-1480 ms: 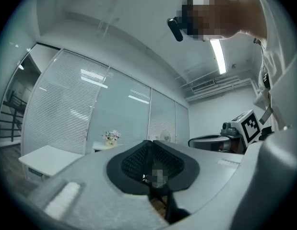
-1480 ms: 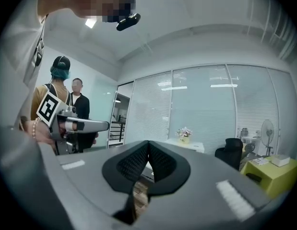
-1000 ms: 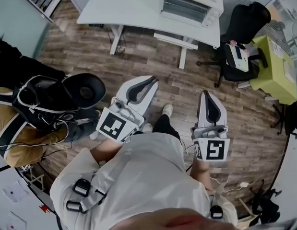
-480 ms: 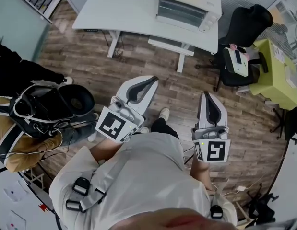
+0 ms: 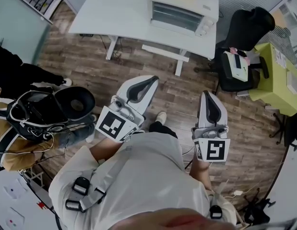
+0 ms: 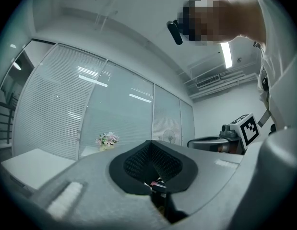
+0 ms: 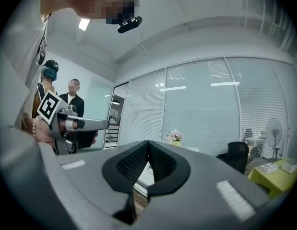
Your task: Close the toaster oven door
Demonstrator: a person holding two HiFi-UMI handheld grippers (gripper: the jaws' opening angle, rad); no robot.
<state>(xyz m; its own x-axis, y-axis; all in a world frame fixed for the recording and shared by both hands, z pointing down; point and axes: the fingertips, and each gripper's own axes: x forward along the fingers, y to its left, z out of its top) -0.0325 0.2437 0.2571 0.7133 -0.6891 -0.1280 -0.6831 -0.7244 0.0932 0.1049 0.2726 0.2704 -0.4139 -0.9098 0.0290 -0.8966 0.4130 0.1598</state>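
The white toaster oven (image 5: 179, 14) stands on a white table (image 5: 114, 11) across the room, its slatted glass front facing me. From here I cannot tell how its door stands. Both grippers are held out level over the wooden floor, far short of the table. The left gripper (image 5: 150, 79) is shut; its jaws have just closed with nothing between them, and the tips meet in the left gripper view (image 6: 149, 143). The right gripper (image 5: 206, 94) is also shut and empty, with its tips touching in the right gripper view (image 7: 148, 143). A small vase of flowers (image 7: 174, 135) shows beyond the jaws.
A black office chair (image 5: 242, 32) and a yellow-green table (image 5: 275, 71) stand to the right of the white table. A person with a black bag and cables (image 5: 52, 109) sits at my left. Two people (image 7: 74, 97) stand by the glass wall.
The table and toaster oven have slid down and left in the head view and look a little nearer. Both grippers keep their place in the picture.
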